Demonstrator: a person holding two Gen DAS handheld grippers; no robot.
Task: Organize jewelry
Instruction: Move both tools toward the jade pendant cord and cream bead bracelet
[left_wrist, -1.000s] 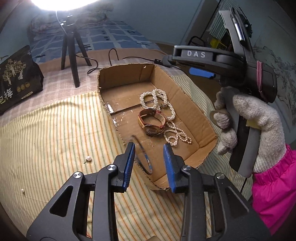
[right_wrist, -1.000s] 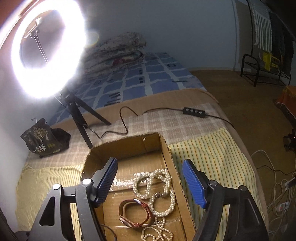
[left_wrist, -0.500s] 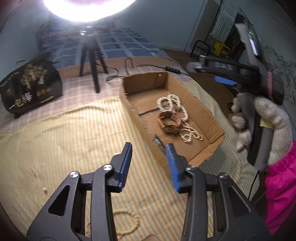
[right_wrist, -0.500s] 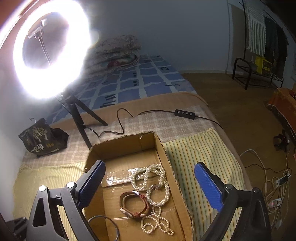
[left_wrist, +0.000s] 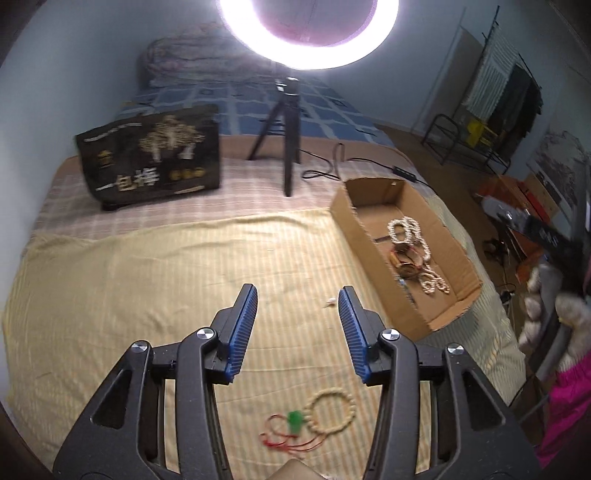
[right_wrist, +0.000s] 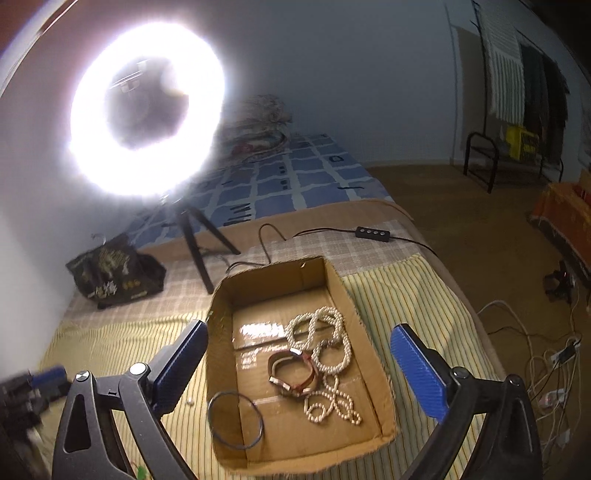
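Observation:
A cardboard box (right_wrist: 373, 365) on the striped bed cover holds a pearl necklace (right_wrist: 328, 347), a brown watch (right_wrist: 293, 373) and a dark bangle (right_wrist: 236, 419). The box (left_wrist: 458, 254) lies at the right in the left wrist view. My left gripper (left_wrist: 297, 321) is open and empty above the cover, left of the box. Below it lie a beige bead bracelet (left_wrist: 332, 411), a red cord with a green charm (left_wrist: 293, 419) and a small pearl earring (left_wrist: 330, 302). My right gripper (right_wrist: 295, 363) is wide open and empty over the box.
A ring light on a black tripod (left_wrist: 286, 122) stands behind the box, its cable and switch (right_wrist: 371, 233) trailing right. A black printed bag (left_wrist: 151, 155) sits at the back left. The bed edge drops to a floor with cables (right_wrist: 546, 362) on the right.
My left gripper has left the bangle in the box, pulled back left and opened wider. The bead bracelet and red cord came into view. My right gripper has opened wider and risen.

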